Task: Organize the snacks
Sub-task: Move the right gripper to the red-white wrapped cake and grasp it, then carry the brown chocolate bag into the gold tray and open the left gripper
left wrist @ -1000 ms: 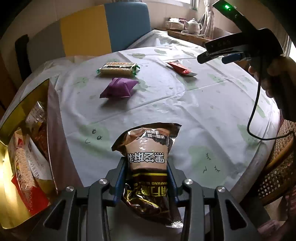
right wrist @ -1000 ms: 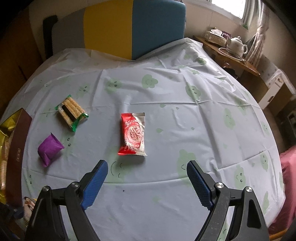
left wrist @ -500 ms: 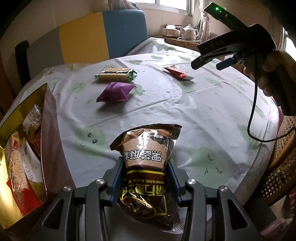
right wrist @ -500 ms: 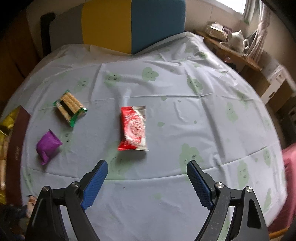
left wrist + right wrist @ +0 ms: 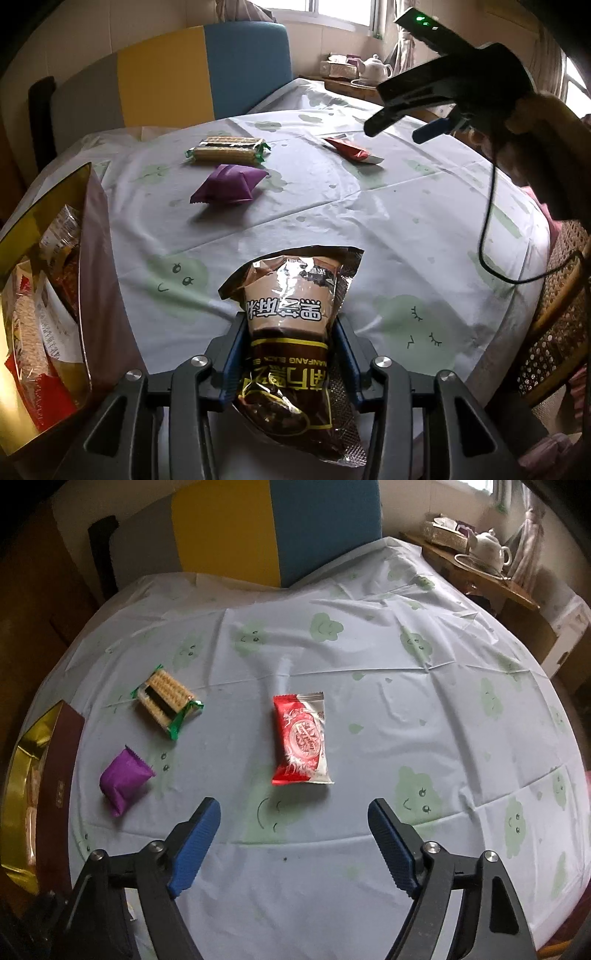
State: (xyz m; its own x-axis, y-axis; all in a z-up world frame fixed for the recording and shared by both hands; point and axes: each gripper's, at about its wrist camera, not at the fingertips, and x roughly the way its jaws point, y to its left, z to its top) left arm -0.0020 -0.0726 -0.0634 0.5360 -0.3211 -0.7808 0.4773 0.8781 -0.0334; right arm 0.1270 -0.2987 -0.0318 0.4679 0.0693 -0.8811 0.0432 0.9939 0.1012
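Left wrist view: the left gripper has its jaws on either side of a brown snack bag, the blue pads touching the bag's flanks, so it reads as grasped, though the hold looks light. The bag hangs over the near edge of the bench, just right of the gold-lined box that already holds several packets. Farther off lie a purple packet, a green-ended biscuit pack and a red packet, with the right gripper raised above them in a hand. Right wrist view: the right gripper hovers over the bench with its jaws wide but closing slightly, nothing between them; the red packet lies just beyond the tips, the biscuit pack and purple packet to the left, the box at the far left. The job appears partly done: some snacks are boxed, one is in hand, three remain loose.
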